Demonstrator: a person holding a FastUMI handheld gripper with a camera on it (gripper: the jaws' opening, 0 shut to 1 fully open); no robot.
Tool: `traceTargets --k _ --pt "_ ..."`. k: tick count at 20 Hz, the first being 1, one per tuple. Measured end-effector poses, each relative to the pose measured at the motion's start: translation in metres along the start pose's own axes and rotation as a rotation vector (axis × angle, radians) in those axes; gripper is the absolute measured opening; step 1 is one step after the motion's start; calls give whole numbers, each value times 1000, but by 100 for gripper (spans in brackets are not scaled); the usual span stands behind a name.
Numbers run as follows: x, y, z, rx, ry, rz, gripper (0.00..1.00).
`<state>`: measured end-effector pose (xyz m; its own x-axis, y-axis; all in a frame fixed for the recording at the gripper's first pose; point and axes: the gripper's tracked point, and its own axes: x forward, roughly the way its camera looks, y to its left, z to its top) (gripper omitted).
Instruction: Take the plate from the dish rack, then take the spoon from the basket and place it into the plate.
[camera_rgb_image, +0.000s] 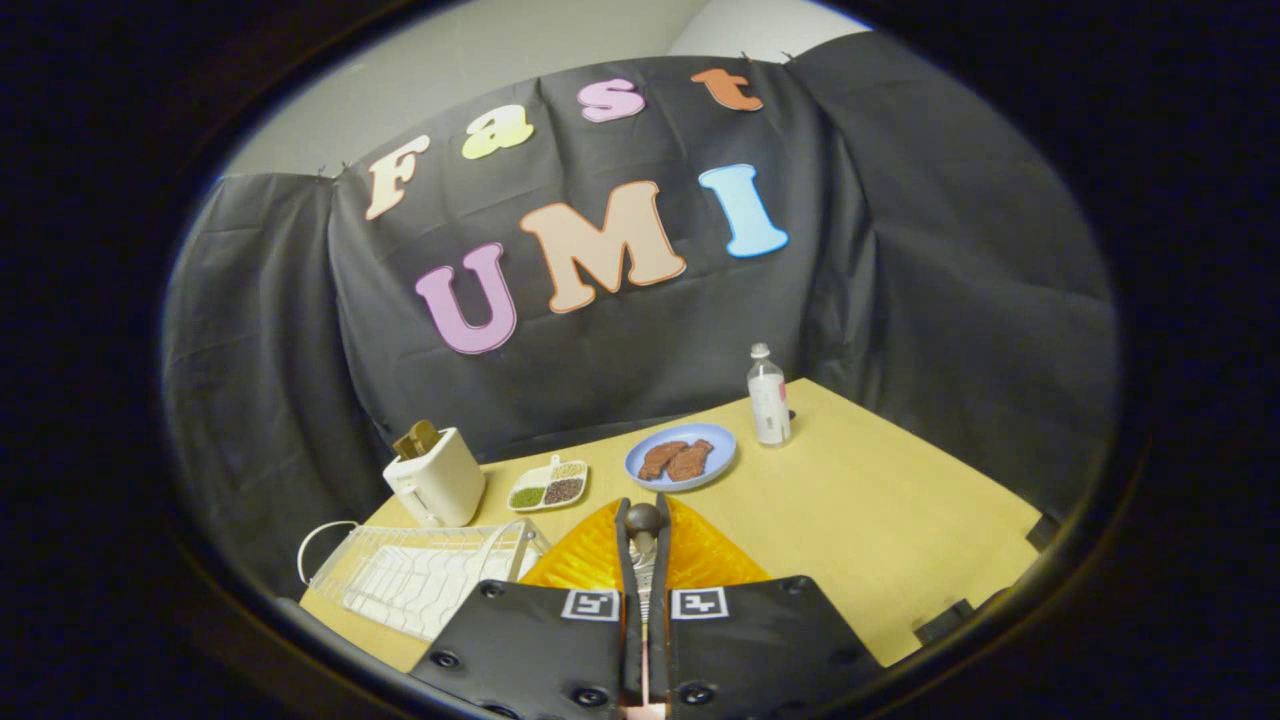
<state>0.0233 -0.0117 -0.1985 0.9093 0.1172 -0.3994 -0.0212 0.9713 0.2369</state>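
Observation:
My gripper (643, 520) is shut on a spoon (643, 545), whose dark rounded bowl sticks up between the fingertips and whose handle runs back between the fingers. Right beneath the fingers lies an orange ribbed plate (585, 565) on the wooden table, showing on both sides of them. To the left of the fingers stands the white wire dish rack (420, 575), with nothing visible in it.
Beyond the plate sits a blue plate (683, 456) with two brown food pieces. A clear bottle (768, 396) stands behind it to the right. A white toaster (436, 478) and a small divided dish of grains (549, 485) stand at the back left. Bare tabletop (880, 520) spreads right.

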Motion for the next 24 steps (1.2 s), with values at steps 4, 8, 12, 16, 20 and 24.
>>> traceTargets --k 4,8,12,16,20,24 --pt "-24 -1 11 -46 6 18 5" --pt "-43 -7 6 -55 25 30 5" --pt "-54 -18 -9 -47 63 35 5" --pt "-58 -34 -28 -19 107 47 5" --pt "-61 -46 -46 0 141 41 5" --pt "-60 -52 -64 -6 170 46 5"
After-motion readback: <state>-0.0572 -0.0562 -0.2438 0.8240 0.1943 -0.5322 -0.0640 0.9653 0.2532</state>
